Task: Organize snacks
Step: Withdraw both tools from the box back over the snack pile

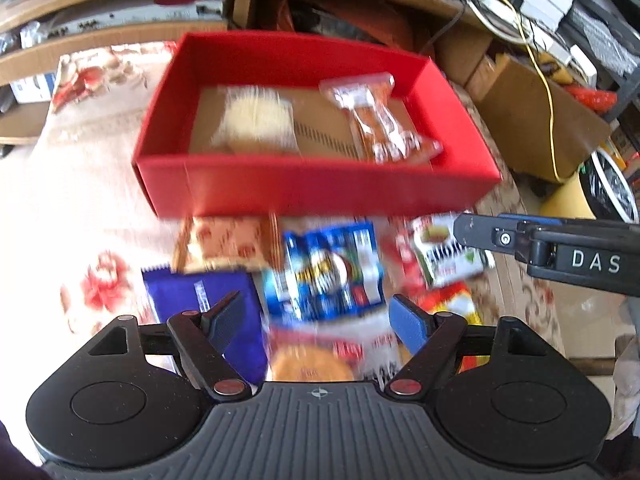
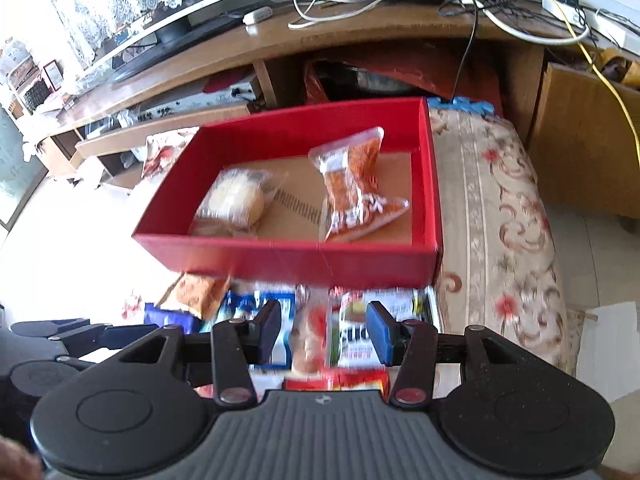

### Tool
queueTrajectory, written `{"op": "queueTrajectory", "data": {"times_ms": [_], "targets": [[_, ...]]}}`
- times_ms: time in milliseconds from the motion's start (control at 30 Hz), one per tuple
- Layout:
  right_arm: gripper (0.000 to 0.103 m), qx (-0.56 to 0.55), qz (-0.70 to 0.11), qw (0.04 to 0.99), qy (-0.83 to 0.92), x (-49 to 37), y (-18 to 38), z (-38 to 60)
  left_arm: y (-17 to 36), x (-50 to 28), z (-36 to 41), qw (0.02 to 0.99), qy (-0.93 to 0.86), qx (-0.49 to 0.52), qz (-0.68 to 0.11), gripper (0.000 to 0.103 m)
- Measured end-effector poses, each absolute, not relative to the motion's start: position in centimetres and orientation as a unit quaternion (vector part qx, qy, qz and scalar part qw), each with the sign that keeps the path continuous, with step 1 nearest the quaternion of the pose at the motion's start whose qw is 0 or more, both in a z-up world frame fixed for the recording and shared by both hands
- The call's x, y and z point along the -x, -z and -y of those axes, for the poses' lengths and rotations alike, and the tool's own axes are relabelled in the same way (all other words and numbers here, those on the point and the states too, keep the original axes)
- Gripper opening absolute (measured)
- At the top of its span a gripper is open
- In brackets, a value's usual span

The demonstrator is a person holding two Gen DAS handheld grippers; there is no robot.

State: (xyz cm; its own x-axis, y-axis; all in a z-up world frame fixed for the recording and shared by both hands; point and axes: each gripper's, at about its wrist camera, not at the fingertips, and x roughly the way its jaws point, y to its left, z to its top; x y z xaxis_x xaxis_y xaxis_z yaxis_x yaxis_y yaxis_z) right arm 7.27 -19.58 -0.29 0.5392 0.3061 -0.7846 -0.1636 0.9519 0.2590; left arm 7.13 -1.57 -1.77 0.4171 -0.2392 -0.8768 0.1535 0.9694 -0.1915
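Observation:
A red box [image 1: 320, 188] [image 2: 300, 260] stands on the floral cloth. It holds a pale bun pack [image 1: 256, 120] [image 2: 236, 200] and an orange snack bag [image 1: 380, 124] [image 2: 356, 188]. In front of it lies a heap of packets: purple [image 1: 188, 292], blue [image 1: 332, 268] [image 2: 248, 304], green-and-red [image 1: 440, 256] [image 2: 356, 336] and a round-biscuit pack [image 1: 308, 364]. My left gripper [image 1: 316, 320] hovers open over the blue packet, with nothing held. My right gripper [image 2: 324, 332] [image 1: 464, 232] hangs over the green-and-red packet. Its jaws stand narrowly apart and press on nothing.
The floral cloth [image 2: 500, 208] drops off at the right to a tiled floor. Behind the box stands a wooden desk [image 2: 360, 32] with tangled cables and shelves beneath. A cardboard carton [image 1: 532, 120] and a yellow cable [image 1: 548, 100] are at the right.

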Motion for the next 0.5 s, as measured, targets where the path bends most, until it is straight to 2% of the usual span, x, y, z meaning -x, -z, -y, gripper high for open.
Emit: {"op": "queueTrajectory", "data": {"times_ms": [333,500], "targets": [[0.045,-0.069,-0.488,0.859,-0.139,-5.4,1.7,19.3,4.0,-5.8,1.8,0.817,0.113,0.037,-0.565,0.083],[0.051,-0.067,-0.501,0.852,-0.137,-5.3,2.4,19.4,4.2,-5.6,2.0,0.816,0.113,0.032,-0.566,0.084]]}}
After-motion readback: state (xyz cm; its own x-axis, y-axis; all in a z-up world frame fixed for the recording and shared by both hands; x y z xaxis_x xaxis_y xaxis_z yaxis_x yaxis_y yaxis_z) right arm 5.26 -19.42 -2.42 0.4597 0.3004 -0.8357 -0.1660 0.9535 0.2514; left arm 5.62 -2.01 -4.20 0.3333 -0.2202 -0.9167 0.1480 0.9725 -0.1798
